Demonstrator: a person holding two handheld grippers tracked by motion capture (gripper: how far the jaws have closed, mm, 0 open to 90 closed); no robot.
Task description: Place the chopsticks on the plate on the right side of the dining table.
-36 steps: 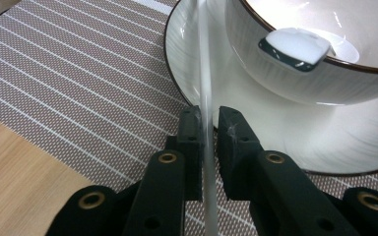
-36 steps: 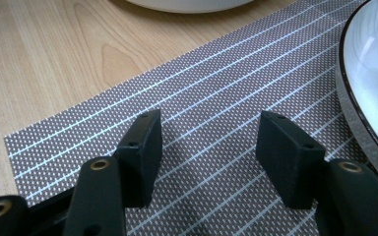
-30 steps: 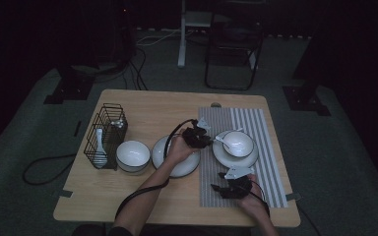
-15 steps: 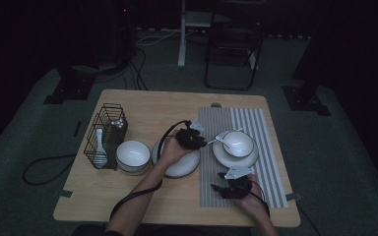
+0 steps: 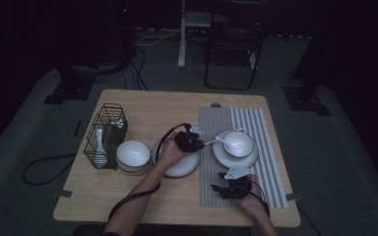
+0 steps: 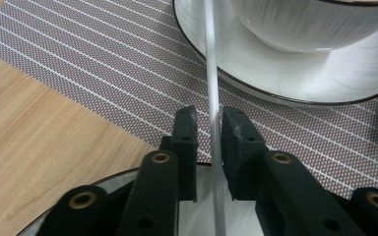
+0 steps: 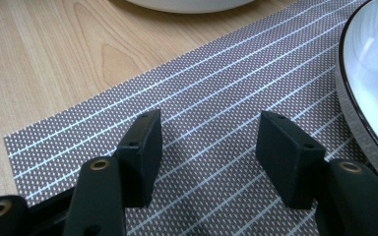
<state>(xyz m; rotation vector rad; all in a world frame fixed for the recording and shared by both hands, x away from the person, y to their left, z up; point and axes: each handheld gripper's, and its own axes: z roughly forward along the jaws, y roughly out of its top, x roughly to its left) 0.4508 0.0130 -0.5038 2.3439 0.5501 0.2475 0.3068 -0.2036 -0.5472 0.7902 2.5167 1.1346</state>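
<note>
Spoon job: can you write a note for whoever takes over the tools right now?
Left tool: its jaws have just been closing around the white spoon handle. A small gap shows on one side, so there is no firm grip yet.
Right tool: open and empty, low over the striped placemat.
The spoon's far end is at the bowl on the plate.
Done: left tool lined up.
Left: finish the pinch, then probably lift the spoon.
</note>
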